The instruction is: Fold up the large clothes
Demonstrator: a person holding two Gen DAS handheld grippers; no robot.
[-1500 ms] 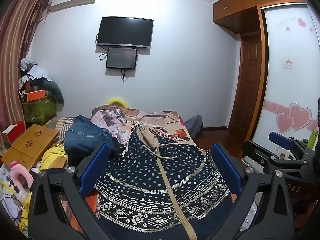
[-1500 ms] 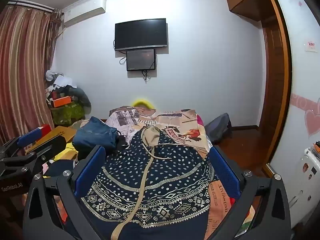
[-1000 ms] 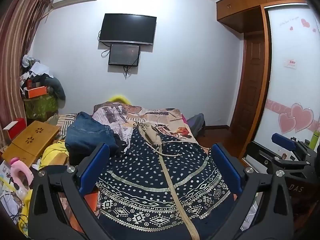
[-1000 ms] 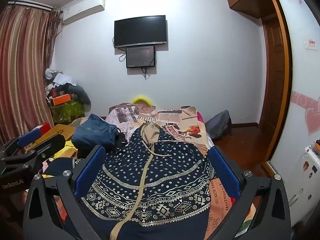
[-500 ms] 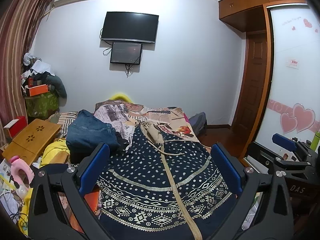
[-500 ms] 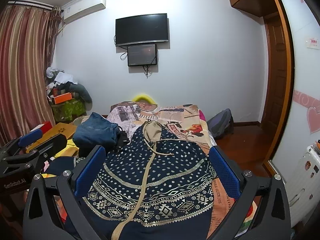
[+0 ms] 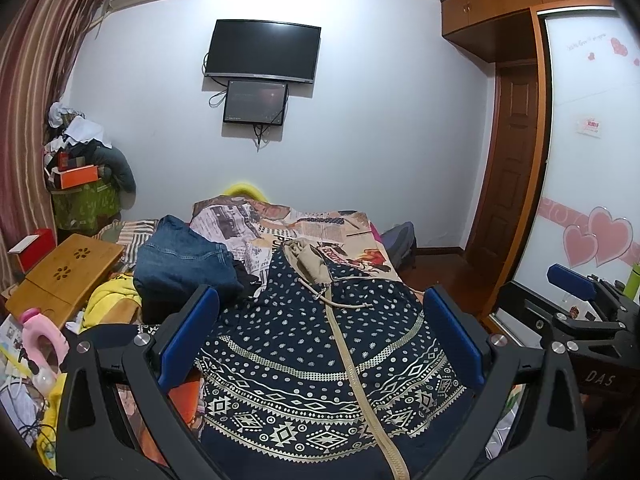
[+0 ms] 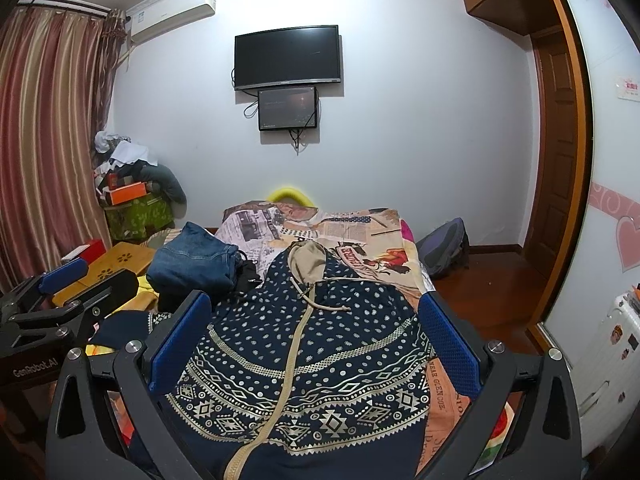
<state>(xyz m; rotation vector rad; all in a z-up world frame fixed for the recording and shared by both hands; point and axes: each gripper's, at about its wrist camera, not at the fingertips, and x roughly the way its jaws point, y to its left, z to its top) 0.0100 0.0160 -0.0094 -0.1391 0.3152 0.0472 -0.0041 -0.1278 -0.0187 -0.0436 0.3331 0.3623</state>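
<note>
A large navy hooded jacket with white dots, a beige zipper and a beige hood lies spread flat on the bed, hood pointing away; it also shows in the right wrist view. My left gripper hovers open and empty above its lower half. My right gripper is open and empty too, held just to the right of the left one. Each gripper shows at the edge of the other's view, the right gripper and the left gripper.
Folded blue jeans and dark clothes lie left of the jacket on the printed bedspread. A wooden lap table, a pink bottle and clutter lie at the left. A backpack sits on the floor to the right.
Both grippers have tilted slightly downward and drifted a little; the jacket sits a little lower in both views. Both stay open and nothing was grasped.
</note>
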